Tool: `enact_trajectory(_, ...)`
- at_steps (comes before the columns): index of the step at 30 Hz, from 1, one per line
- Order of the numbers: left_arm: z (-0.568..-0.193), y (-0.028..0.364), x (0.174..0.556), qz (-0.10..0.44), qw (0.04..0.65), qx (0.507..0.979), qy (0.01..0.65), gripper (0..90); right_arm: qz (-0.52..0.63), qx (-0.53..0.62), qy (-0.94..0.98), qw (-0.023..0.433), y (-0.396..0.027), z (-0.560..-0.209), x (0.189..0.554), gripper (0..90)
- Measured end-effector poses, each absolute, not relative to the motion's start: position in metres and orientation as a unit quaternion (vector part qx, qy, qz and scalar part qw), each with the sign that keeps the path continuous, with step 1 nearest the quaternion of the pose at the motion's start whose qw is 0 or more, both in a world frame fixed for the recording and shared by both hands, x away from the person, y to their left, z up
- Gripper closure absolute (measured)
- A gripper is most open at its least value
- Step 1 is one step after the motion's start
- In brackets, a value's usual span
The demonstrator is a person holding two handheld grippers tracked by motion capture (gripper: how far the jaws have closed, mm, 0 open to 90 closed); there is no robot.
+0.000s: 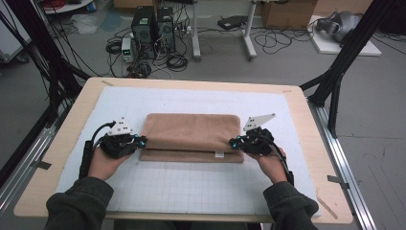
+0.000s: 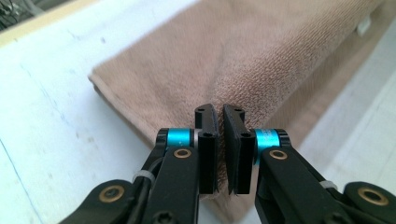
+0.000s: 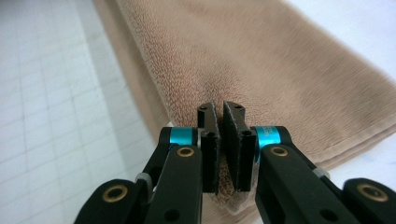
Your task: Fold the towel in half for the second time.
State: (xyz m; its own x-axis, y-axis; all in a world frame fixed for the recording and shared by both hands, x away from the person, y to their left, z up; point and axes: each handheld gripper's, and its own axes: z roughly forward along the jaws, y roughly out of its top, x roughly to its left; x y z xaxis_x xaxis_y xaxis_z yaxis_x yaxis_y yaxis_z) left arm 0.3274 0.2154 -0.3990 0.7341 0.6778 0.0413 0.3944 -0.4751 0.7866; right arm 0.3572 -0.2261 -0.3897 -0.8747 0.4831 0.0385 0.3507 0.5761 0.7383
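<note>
Beyond the gripped towel (image 1: pixel 191 134), bare white mat (image 1: pixel 191 103), nothing blocking.

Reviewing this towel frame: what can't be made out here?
- Layers pinched: left gripper view, left hand-held gripper covers the towel edge; same for right hand-held gripper.
- White tag text: high view, too small.
- Towel underside: hidden against the mat.
</note>
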Motion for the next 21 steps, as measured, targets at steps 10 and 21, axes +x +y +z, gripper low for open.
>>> enact_trajectory(10,-0.424,0.222,0.318,0.133,0.429,0.826,0.341,58.9,0.411,0.259,0.873,0.045,-0.231,-0.415,0.351,70.9)
enact_trajectory(21,-0.440,0.227,0.315,0.132,0.417,0.825,0.359,71.1,0.367,0.243,0.896,0.053,-0.220,-0.428,0.350,69.5)
